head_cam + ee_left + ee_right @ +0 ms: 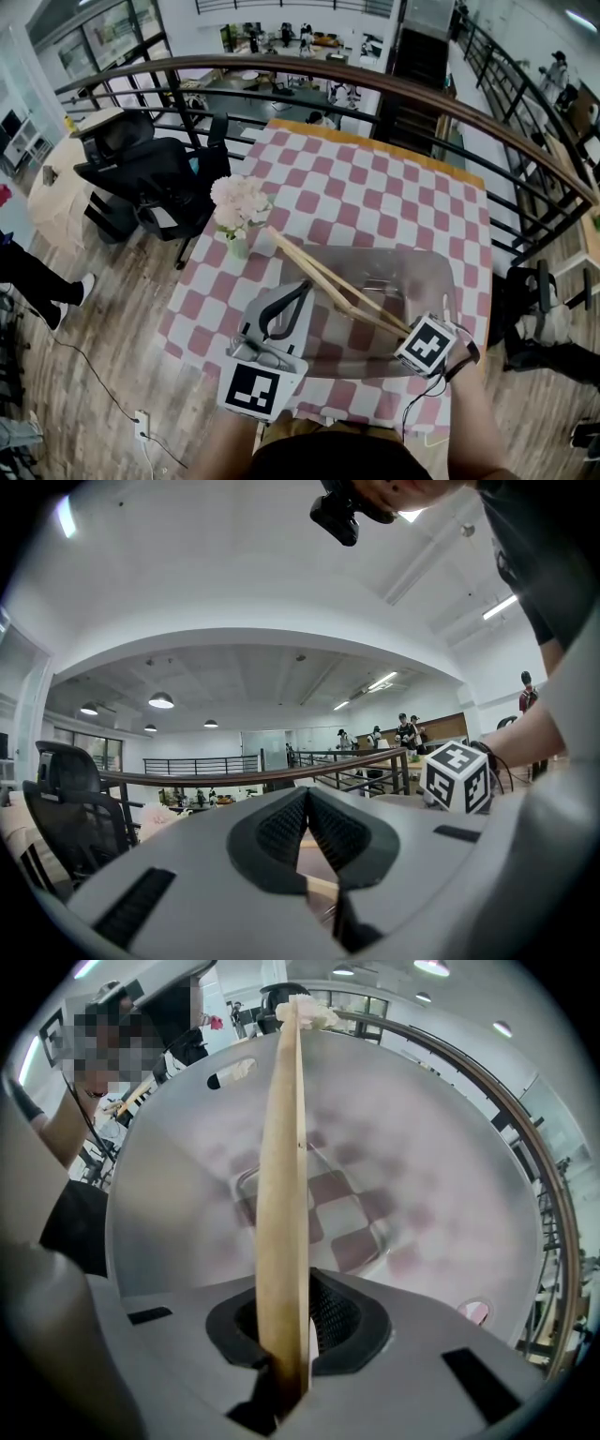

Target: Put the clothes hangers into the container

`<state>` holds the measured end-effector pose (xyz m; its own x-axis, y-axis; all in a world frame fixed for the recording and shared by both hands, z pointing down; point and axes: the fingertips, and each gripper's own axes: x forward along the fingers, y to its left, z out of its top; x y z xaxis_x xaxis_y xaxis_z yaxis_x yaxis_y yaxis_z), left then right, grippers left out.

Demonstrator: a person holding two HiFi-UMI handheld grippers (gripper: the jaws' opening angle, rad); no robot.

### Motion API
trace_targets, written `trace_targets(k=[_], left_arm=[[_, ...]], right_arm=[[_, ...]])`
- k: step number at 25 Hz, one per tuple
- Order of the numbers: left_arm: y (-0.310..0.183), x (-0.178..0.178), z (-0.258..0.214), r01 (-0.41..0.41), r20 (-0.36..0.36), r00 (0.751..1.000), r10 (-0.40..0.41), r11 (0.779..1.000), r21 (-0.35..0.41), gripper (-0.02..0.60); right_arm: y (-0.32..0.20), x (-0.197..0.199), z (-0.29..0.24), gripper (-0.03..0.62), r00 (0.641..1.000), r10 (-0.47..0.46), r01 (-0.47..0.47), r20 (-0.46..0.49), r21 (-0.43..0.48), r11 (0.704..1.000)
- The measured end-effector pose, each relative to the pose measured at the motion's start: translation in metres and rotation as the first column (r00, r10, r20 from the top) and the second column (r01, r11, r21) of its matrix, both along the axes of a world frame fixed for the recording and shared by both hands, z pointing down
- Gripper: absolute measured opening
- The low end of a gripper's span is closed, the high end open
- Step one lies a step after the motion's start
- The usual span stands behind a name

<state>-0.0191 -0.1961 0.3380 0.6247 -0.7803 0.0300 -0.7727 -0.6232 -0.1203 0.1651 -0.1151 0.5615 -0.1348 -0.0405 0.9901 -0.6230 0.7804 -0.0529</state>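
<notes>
My right gripper (412, 330) points down over the clear plastic container (441, 272) and is shut on wooden clothes hangers (328, 279). They slant up and left from its jaws across the container toward the vase. In the right gripper view the hanger wood (281, 1194) runs straight up from the right gripper (298, 1283), with the container's cloudy walls (450, 1194) below. My left gripper (305, 286) lies level at the container's front left. Its tips sit just short of the hangers. Its pads meet in the left gripper view (307, 794), holding nothing.
The table (375, 187) carries a pink-and-white checked cloth. A small vase of pale flowers (239, 211) stands at the left edge by the hangers' far end. A black office chair (150, 173) stands left of the table, and a curved railing (375, 80) runs behind it.
</notes>
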Motion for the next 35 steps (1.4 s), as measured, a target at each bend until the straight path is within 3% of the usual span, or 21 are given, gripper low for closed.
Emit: trace_targets(k=[16,22,35], left_arm=[[-0.005,-0.007,0.004,0.011,-0.007,1.000,-0.011,1.000,-0.010,0.009],[-0.007,-0.012,0.005,0.016,-0.003,1.000,-0.016,1.000,-0.009,0.009],[-0.011,-0.018,0.012,0.020,0.011,1.000,-0.020,0.999,-0.029,0.009]], right_arm=[[-0.004,0.007,0.030,0.055,0.984,-0.076,0.060,-0.163,-0.104,0.993],[-0.003,0.000,0.050,0.055,0.980,-0.095,0.069,-0.173,-0.150,0.986],[-0.009,-0.011,0.073,0.055,0.989,-0.074,0.054,-0.125,-0.155,0.986]])
